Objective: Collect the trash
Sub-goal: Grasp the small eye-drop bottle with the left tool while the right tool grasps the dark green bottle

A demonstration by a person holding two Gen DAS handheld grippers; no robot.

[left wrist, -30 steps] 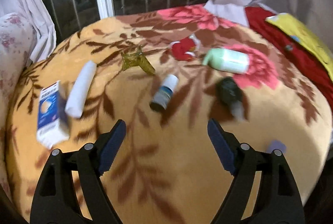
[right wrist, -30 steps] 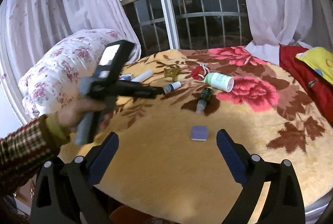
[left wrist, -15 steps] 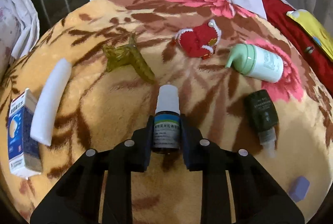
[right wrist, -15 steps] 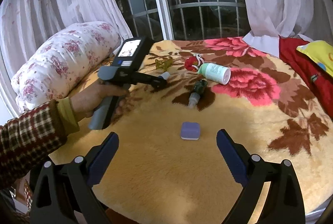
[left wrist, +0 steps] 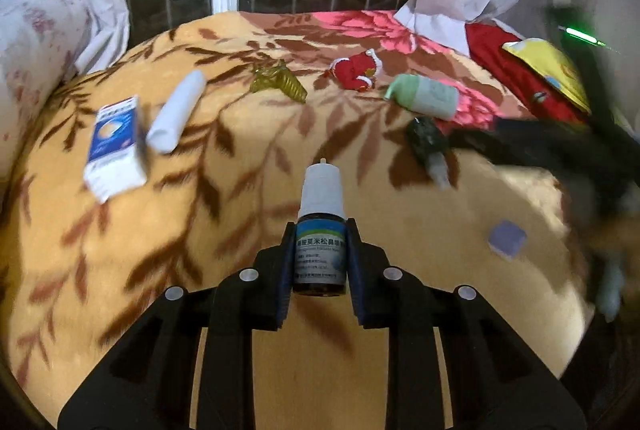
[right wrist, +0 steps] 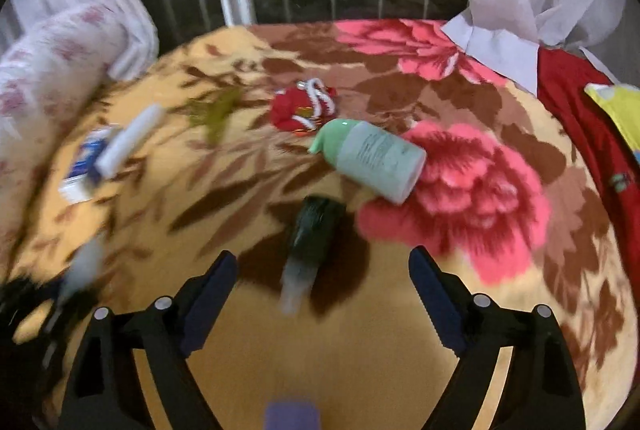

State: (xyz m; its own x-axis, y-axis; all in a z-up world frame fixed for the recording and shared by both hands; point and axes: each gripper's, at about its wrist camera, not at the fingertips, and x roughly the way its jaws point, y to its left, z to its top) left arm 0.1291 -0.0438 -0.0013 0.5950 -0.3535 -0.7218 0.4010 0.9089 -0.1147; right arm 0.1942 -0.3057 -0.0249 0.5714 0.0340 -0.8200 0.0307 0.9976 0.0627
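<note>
Dark green bottle (right wrist: 316,226) lies on the blanket (right wrist: 248,362) dead ahead of the right gripper (right wrist: 320,294), whose jaws gape; apparently its long axis points back between them. Left gripper (left wrist: 319,262) clamps the nasal spray bottle (left wrist: 320,230).

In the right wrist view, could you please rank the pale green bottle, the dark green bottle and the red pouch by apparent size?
1. Pale green bottle, largest.
2. Dark green bottle, though nearer and blurred.
3. Red pouch, smallest, also farthest away.
</note>
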